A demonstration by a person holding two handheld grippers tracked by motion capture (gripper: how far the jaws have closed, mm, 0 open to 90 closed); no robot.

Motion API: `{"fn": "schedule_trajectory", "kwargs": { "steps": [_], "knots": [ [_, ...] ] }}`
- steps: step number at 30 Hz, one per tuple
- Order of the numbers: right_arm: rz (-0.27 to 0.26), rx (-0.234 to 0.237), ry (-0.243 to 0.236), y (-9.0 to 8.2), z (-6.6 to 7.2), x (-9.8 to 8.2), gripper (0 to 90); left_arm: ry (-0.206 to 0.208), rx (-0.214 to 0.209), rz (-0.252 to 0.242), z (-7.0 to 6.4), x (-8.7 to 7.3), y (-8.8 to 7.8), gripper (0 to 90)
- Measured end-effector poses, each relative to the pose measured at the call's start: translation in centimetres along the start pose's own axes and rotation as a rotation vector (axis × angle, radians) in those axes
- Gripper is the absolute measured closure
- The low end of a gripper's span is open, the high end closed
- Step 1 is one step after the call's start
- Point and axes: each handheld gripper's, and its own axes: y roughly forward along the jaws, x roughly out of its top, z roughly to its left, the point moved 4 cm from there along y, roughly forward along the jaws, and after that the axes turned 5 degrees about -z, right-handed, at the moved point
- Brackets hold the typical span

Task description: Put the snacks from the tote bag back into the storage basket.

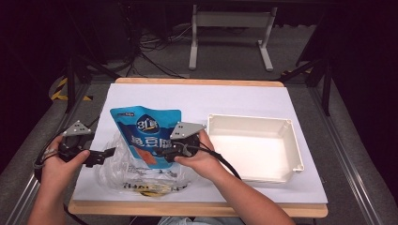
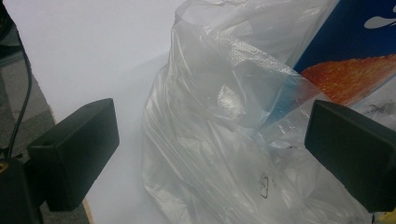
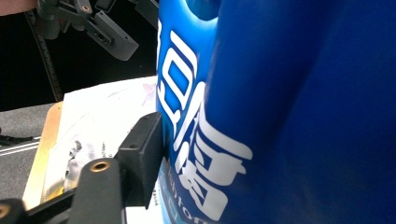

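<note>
Jaws of the right gripper [image 1: 168,151] are pressed against the blue pouch [image 1: 146,133], one black pad flat on its printed face in the right gripper view; the grip holds the pouch upright. Left gripper [image 1: 101,156] jaws stand wide apart, with the clear plastic bag [image 2: 224,140] between them but untouched. That bag lies crumpled around the base of the pouch, near the table's front edge. Right of the pouch sits a white tray [image 1: 294,140], well apart from it, on the white sheet [image 1: 234,98].
</note>
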Motion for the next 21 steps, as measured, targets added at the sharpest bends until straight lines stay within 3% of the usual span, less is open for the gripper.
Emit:
{"fn": "schedule_trajectory", "kwargs": {
  "steps": [12, 21],
  "knots": [
    [0.005, 0.009, -0.01, 0.07, -0.04, 0.04, 55.7, 0.0, 0.003, -0.006, 0.03, 0.02, -0.05, 3.9],
    [0.02, 0.009, -0.01, 0.06, 0.24, 0.34, 59.6, -0.007, 0.001, -0.005, 0.13, -0.03, -0.17, 3.9]
  ]
}}
